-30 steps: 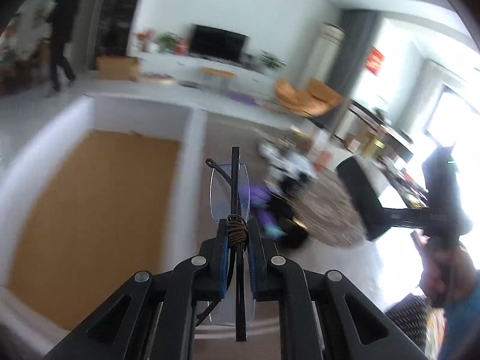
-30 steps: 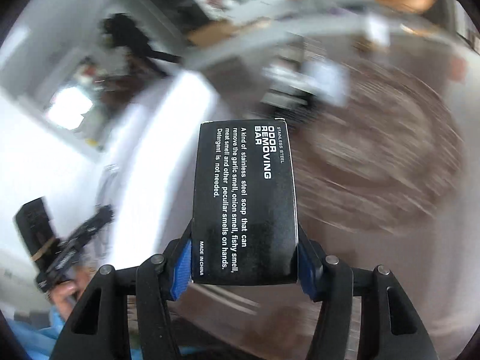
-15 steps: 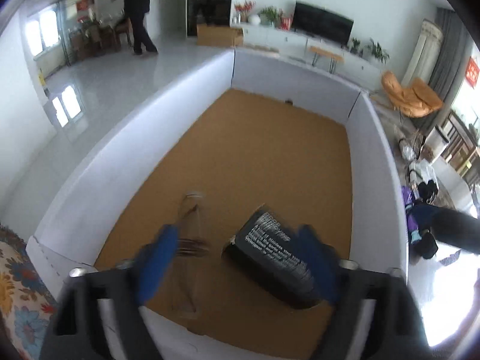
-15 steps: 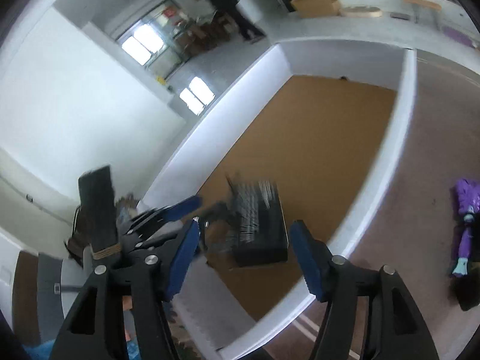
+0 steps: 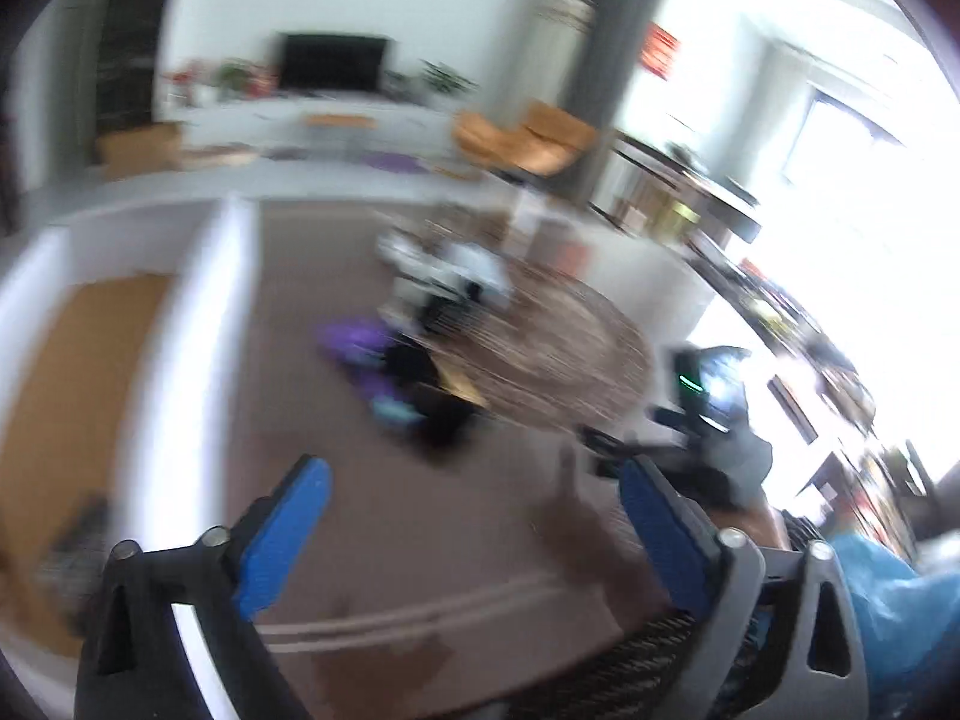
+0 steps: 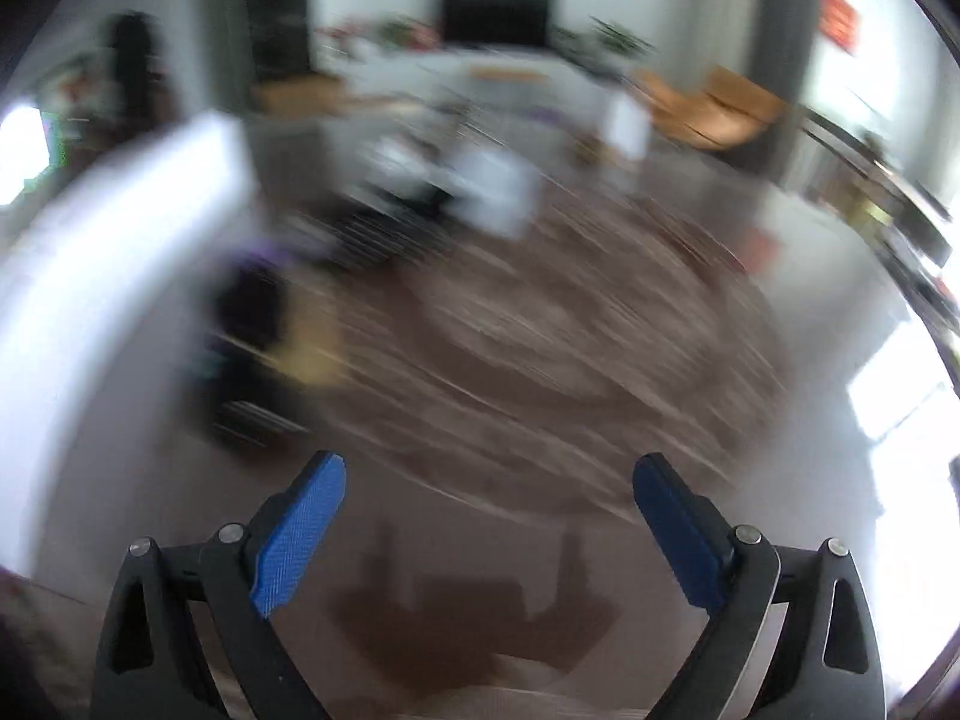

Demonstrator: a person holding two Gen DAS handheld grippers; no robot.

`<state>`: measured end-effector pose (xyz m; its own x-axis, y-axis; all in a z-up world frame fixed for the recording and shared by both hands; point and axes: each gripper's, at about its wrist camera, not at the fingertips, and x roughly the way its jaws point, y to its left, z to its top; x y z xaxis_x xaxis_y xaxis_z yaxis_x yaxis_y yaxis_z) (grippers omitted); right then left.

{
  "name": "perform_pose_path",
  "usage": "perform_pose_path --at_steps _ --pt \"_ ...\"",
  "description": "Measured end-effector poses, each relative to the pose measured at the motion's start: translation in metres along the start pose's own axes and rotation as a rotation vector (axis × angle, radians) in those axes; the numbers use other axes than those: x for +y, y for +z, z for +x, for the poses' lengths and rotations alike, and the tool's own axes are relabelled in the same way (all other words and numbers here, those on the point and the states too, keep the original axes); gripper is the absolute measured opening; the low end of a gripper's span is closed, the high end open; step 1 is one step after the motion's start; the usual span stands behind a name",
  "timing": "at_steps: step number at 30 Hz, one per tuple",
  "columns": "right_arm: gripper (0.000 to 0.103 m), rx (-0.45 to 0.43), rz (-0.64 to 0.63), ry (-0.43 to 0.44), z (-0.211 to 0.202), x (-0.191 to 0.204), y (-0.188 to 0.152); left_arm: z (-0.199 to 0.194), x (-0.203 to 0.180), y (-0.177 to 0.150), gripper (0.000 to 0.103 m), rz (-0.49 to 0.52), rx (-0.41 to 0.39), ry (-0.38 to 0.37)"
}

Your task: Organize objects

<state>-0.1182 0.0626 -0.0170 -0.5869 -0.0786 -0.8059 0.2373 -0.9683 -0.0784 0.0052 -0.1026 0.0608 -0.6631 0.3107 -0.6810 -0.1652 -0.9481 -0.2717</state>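
My left gripper (image 5: 474, 480) is over the brown floor with its jaws opening wide and nothing between the blue pads (image 5: 288, 534). To its left is the white-walled box (image 5: 180, 360) with a cork floor; a dark blurred shape (image 5: 78, 534) lies in its near corner. Ahead on the floor is a pile with a purple toy (image 5: 354, 339) and black items (image 5: 432, 414). My right gripper (image 6: 489, 480) is also opening, empty, above the round rug (image 6: 570, 330). The same pile (image 6: 252, 312) lies to its left.
Both views are motion-blurred. A blue sleeve (image 5: 888, 600) and the other gripper's body (image 5: 708, 408) are at the right of the left wrist view. White items (image 6: 492, 186) lie past the rug. A person (image 6: 132, 60) stands far back. Orange chairs (image 5: 528, 132) stand behind.
The left gripper let go of the glasses and the right let go of the black carton over the white-walled box. Both then swung right, away from the box, and face the floor pile empty.
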Motion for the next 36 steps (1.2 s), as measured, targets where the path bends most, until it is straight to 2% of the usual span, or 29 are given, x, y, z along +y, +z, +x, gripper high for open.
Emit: perform_pose_path --at_steps 2,3,5,8,11,13,18,21,25,36 --pt "0.099 0.05 0.066 -0.047 0.017 -0.033 -0.014 0.038 -0.017 -0.011 0.1 0.004 0.058 -0.025" --pt "0.099 0.032 0.116 -0.012 0.02 -0.048 -0.018 0.061 -0.019 -0.014 0.1 -0.003 0.09 -0.012" --pt "0.103 0.02 0.166 -0.045 0.026 -0.06 -0.012 0.096 -0.015 -0.02 0.099 -0.011 0.121 0.056" --pt "0.103 0.024 0.207 -0.072 0.037 -0.069 0.004 0.137 -0.005 -0.021 0.099 0.01 0.114 0.225" --pt "0.103 0.027 0.219 -0.084 0.048 -0.069 0.026 0.156 0.004 -0.013 0.099 0.035 0.065 0.299" --pt "0.103 0.026 0.215 -0.081 0.061 -0.072 0.039 0.162 0.011 -0.007 0.099 0.045 0.06 0.329" --pt "0.103 0.025 0.215 -0.082 0.053 -0.073 0.037 0.177 0.047 -0.005 0.099 -0.028 0.08 0.309" --pt "0.103 0.024 0.216 -0.082 0.055 -0.073 0.038 0.178 0.055 -0.008 0.099 -0.079 0.077 0.289" --pt "0.103 0.024 0.216 -0.082 0.058 -0.073 0.039 0.187 0.045 -0.008 0.099 -0.031 0.094 0.316" --pt "0.103 0.023 0.217 -0.083 0.058 -0.073 0.039 0.173 0.043 -0.014 0.103 -0.014 0.105 0.311"
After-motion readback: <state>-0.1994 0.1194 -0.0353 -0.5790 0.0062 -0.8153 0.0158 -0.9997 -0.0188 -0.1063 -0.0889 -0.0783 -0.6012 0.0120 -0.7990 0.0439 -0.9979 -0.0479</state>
